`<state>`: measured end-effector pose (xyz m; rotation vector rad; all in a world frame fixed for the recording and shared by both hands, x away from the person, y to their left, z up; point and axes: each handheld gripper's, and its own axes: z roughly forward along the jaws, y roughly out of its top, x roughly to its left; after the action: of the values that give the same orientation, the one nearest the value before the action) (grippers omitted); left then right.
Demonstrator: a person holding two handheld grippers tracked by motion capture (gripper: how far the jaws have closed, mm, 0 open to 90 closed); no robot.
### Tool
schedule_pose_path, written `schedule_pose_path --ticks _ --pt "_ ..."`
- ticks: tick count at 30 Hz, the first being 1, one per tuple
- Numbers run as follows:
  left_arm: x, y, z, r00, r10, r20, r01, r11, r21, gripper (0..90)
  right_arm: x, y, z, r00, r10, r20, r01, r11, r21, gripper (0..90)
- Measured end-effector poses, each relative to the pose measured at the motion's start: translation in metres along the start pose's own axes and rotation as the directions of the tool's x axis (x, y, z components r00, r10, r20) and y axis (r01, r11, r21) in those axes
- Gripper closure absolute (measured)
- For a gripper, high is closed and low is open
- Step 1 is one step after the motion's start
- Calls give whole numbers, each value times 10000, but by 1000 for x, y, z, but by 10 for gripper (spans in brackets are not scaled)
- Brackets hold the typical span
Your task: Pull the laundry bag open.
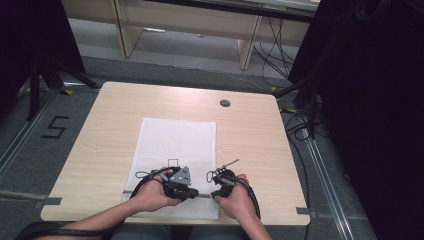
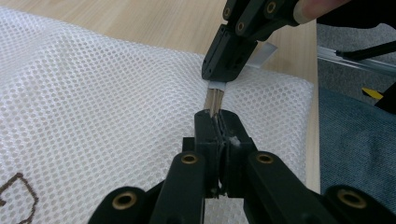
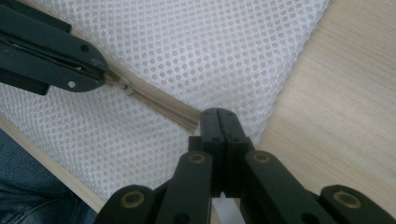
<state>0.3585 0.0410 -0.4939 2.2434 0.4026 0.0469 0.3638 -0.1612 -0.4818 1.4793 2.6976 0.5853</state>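
White mesh bag (image 1: 172, 150) flat on the desk (image 1: 100, 140), running from mid-desk to the near edge, closer to the left side than the right. Small brown outline mark (image 1: 173, 162) on the mesh, just ahead of the grippers. Beige zip (image 3: 163, 105) along the bag's near edge, close to the desk's near edge.

Left gripper (image 1: 192, 192) low over the near edge of the bag, jaws closed on the zip's pull end (image 2: 215, 100), pinched tight between the pads. Right gripper (image 1: 216, 194) at the bag's near right corner, jaws closed on the zip's end there (image 3: 194, 121), mesh bunched slightly beside it. Short run of zip stretched taut between the two grippers, tips near each other but apart. Both hands resting at the desk's near edge, forearms in from below. Small dark round cap (image 1: 225, 103) near the far right corner.
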Motion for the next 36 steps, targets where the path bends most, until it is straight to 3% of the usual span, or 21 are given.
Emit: schedule_pose_path --ticks 8,11,20,23,27,34,36 --pt "1 -2 -3 10000 -22 30 22 10000 13 872 -1 0 0 10000 -30 -32 30 10000 -43 900" --pt "2 -2 -4 10000 10 13 -11 10000 39 872 1 0 0 9996 291 -37 -290 9996 48 900" --pt "2 -4 -6 10000 -55 20 55 10000 17 871 1 -1 0 9996 287 -50 -287 9996 -28 900" --pt "4 -4 -8 9999 110 13 -110 9999 22 872 0 0 0 9998 169 -74 -169 9998 -41 900" --pt "3 -6 -9 9999 -162 -22 162 9999 -14 872 1 -1 0 9994 338 -39 -338 9994 -7 900" --pt "3 -6 -9 9999 -149 -10 150 9999 8 871 1 -1 0 9995 312 -50 -313 9995 -30 900" --pt "4 -6 -9 10000 15 -38 -14 10000 50 871 1 -1 0 9994 331 -44 -331 9995 -10 900"
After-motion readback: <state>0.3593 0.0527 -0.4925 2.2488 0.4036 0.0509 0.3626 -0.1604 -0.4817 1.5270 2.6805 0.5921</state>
